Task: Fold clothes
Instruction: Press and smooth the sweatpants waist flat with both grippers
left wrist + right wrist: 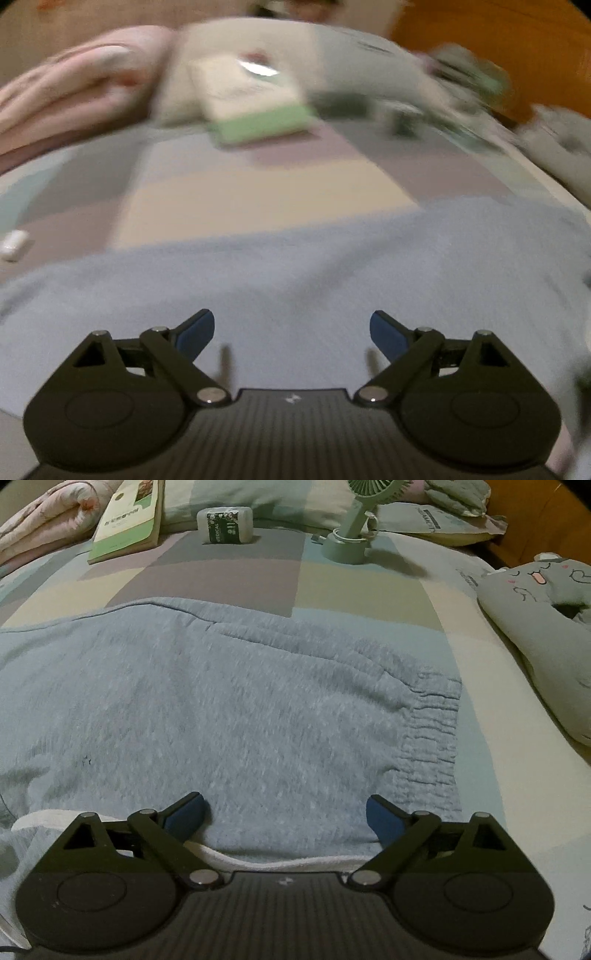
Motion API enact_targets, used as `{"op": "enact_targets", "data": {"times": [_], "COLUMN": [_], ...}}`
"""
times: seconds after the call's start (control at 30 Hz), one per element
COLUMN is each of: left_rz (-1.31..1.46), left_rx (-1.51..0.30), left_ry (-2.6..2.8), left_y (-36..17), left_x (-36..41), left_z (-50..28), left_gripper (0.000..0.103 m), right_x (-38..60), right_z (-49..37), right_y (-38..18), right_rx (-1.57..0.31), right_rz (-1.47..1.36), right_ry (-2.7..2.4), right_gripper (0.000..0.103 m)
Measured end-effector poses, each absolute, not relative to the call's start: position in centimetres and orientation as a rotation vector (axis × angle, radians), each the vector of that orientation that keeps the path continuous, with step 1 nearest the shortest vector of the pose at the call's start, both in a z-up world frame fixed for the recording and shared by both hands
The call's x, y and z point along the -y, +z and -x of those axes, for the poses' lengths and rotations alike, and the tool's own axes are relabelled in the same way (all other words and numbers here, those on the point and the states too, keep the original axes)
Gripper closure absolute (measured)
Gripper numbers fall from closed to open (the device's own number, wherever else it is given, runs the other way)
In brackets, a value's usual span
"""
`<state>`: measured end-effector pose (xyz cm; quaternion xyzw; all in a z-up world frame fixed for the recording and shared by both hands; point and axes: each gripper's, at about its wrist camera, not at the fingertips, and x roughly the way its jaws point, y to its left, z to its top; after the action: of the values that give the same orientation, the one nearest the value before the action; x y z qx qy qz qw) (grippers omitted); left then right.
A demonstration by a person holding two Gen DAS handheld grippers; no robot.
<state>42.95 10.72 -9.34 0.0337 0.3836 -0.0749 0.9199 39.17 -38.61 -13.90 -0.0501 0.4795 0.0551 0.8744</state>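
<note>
Right gripper [284,812] spread wide, nothing pinched; I see it low over the blue sweatpants [229,709], near their white inner edge. Left gripper [291,332] also spread, empty, above the same sweatpants [295,266]. Sweatpants lie flat on the bedsheet [362,587]; book [127,520], fan [351,528] beyond them.

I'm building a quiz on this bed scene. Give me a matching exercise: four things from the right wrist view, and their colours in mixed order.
Things:
1. garment
2. quilt
3. fan
4. gripper pads

Colours:
A. dark blue
B. pink
C. pale green
D. light blue-grey

Pairs: 1-D, 2-B, 3-C, 4-A
</note>
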Motion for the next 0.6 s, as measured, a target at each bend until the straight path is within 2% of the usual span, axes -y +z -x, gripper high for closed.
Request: {"op": "enact_targets", "data": {"times": [0.17,0.4,0.5,0.6], "left_rz": [-0.017,0.012,0.070,0.122], "left_rx": [-0.864,-0.831,-0.843,-0.839], "left_ry": [-0.026,0.091,0.181,0.191], "left_y": [-12.2,-12.7,-12.2,-11.2], "left_x": [-14.1,-20.8,-23.1,-23.2], "left_z": [-48.5,-50.7,-51.5,-51.0], "left_gripper": [0.013,0.000,0.000,0.007], "right_x": [38.1,38.4,38.2,37.9], "right_z": [-39.0,-38.9,-38.9,-39.0], "right_y": [-13.7,-13.9,-13.9,-13.5], "right_rx": [-0.999,-0.990,-0.991,-0.996], "right_rz": [0.132,0.123,0.119,0.124], "right_ry": [0.101,0.104,0.094,0.082], "right_gripper": [0.006,0.006,0.006,0.006]}}
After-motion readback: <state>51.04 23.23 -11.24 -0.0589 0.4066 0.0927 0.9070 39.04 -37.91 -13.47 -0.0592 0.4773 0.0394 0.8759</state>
